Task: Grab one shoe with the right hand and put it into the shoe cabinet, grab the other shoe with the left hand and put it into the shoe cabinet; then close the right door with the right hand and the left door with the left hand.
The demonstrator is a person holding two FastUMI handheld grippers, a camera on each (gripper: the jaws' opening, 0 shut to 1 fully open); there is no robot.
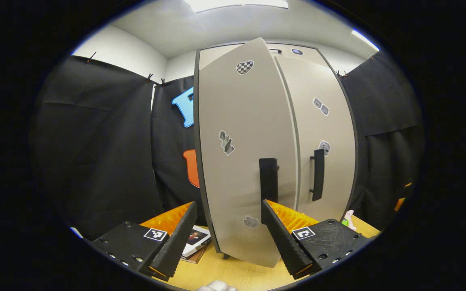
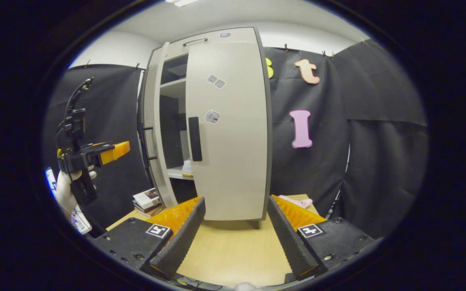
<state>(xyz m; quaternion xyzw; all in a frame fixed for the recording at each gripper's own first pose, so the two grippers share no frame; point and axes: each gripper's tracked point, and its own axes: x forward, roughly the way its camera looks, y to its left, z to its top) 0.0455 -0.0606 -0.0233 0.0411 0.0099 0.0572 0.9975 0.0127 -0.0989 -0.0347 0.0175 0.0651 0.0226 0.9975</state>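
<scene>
Standing on desk: shoe cabinet. Right door closed; left door ajar, swung partway out. White shoe inside on lower shelf, seen through gap. Left tool spread apart just before left door, gripping nothing. Right tool spread apart, empty, facing right door.

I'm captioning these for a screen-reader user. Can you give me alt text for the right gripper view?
A tall pale shoe cabinet stands on a wooden table, its right door closed and its left door ajar, showing a white shoe on a shelf. The right gripper is open and empty before it; the left gripper is near the left door.
</scene>
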